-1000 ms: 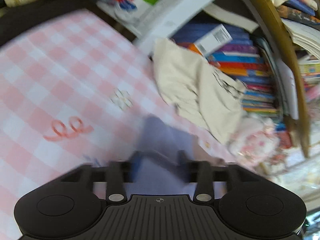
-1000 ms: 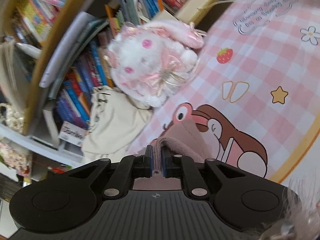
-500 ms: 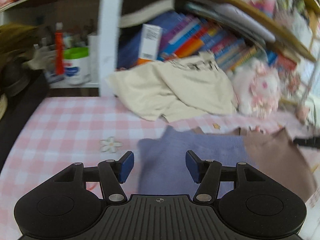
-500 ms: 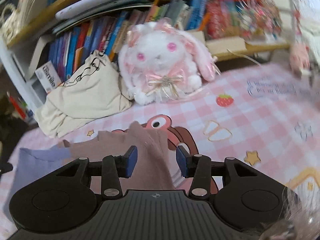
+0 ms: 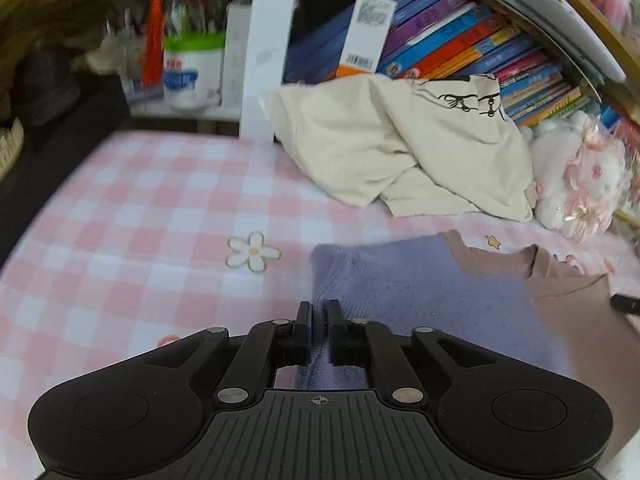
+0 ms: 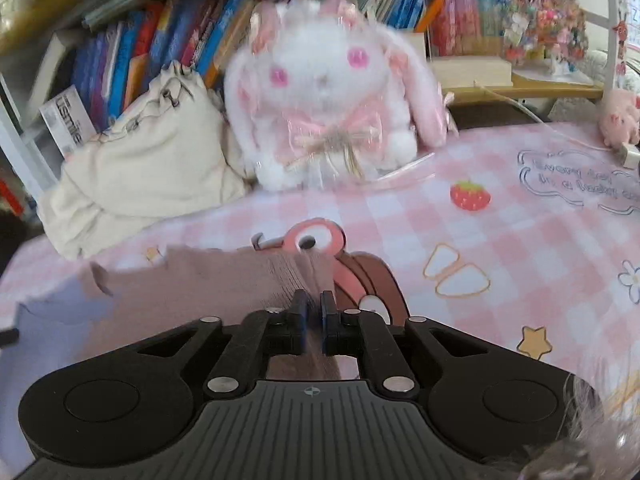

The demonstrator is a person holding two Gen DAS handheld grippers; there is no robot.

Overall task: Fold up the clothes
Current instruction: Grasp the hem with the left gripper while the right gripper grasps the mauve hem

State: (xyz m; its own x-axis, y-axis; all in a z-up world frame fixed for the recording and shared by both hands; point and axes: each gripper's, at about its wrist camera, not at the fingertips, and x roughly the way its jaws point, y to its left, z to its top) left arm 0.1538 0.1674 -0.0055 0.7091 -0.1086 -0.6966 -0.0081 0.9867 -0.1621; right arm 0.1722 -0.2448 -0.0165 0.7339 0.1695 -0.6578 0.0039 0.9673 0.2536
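**Both grippers close on the sweater's edges**

Since half a second ago both sets of jaws have drawn in from wide apart. The left gripper [image 5: 319, 316] is closing on the lilac left edge of the two-tone sweater [image 5: 424, 292]; the right gripper [image 6: 314, 308] is closing on its mauve right edge. The sweater's near part is hidden behind the gripper bodies. It lies flat on the pink checked cloth [image 5: 152, 216]. Behind sit a cream garment [image 5: 400, 148], a blurred plush rabbit [image 6: 320, 92], and bookshelves [image 5: 460, 40].

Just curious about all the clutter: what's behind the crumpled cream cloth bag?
Behind the crumpled cream cloth bag stands a row of colourful books on a shelf. Their lower parts, and anything beneath the bag, are covered.
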